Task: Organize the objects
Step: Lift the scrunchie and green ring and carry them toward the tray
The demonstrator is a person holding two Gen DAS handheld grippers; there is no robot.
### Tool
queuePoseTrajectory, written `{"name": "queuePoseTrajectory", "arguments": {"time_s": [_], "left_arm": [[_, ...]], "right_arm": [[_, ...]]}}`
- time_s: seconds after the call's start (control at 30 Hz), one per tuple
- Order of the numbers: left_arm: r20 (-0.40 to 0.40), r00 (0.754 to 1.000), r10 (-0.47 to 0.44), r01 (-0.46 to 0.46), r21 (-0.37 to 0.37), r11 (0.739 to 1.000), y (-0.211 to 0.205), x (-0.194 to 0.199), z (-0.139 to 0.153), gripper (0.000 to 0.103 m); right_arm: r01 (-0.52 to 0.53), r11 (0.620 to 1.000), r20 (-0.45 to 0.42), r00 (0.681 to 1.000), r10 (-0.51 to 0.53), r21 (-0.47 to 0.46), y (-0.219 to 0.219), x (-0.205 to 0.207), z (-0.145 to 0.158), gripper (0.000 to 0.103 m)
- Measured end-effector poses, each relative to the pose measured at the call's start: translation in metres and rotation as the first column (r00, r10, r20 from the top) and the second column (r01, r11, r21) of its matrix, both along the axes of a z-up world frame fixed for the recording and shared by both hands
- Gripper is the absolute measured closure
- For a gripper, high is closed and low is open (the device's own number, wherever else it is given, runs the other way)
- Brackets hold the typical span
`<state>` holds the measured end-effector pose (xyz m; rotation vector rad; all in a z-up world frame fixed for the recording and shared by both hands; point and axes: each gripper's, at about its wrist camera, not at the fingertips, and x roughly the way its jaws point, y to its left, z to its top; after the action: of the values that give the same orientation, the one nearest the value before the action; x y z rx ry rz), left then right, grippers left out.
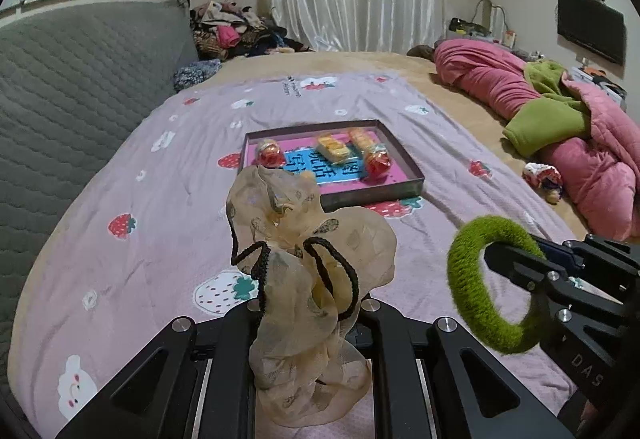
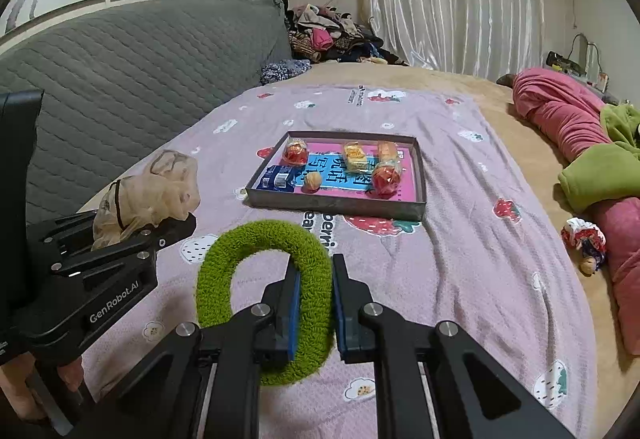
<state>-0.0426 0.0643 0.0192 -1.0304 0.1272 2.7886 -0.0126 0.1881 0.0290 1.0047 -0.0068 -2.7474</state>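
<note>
Left wrist view: the left gripper (image 1: 308, 315) is clenched on a sheer beige organza scrunchie (image 1: 304, 279) with a black elastic cord (image 1: 340, 279) looped around it; the fabric rises in front of the lens and hides the near left corner of a shallow grey box tray (image 1: 404, 187). The tray sits mid-blanket on a lilac strawberry-print blanket (image 1: 160, 199) spread over the bed. Wrapped snacks (image 1: 376, 161) lie inside it on a pink and blue sheet. At the right edge, the right gripper (image 1: 516, 271) holds a fuzzy green hair ring (image 1: 476, 279). A pink and green quilt (image 1: 560, 119) is bunched along the bed's right side; a grey quilted headboard (image 1: 80, 79) borders the left.

Right wrist view: the right gripper (image 2: 316, 303) is clenched on the green ring (image 2: 260, 259), one blue pad inside the loop, one outside. The left gripper (image 2: 176, 227) with the scrunchie (image 2: 152, 191) sits to the left, apart from the ring. Bare blanket (image 2: 460, 259) lies open between both grippers and the tray (image 2: 336, 205), and to the tray's right. A small patterned pouch (image 2: 584, 239) lies at the blanket's right edge.
</note>
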Motion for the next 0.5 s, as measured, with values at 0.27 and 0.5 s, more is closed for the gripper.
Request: {"name": "queuePoseTrajectory", "arguments": {"time_s": [0.27, 0.5], "left_arm": [[-0.018, 1.0, -0.003, 0.003, -0.012, 1.0, 0.014, 0.004, 0.007, 0.089], [-0.035, 0.999, -0.001, 0.0, -0.018, 1.0, 0.016, -0.002, 0.017, 0.089]], "right_arm": [[0.006, 1.0, -0.014, 1.0, -0.007, -0.006, 0.009, 0.009, 0.008, 0.089], [0.003, 1.0, -0.038, 0.999, -0.004, -0.011, 0.016, 0.005, 0.02, 0.089]]}}
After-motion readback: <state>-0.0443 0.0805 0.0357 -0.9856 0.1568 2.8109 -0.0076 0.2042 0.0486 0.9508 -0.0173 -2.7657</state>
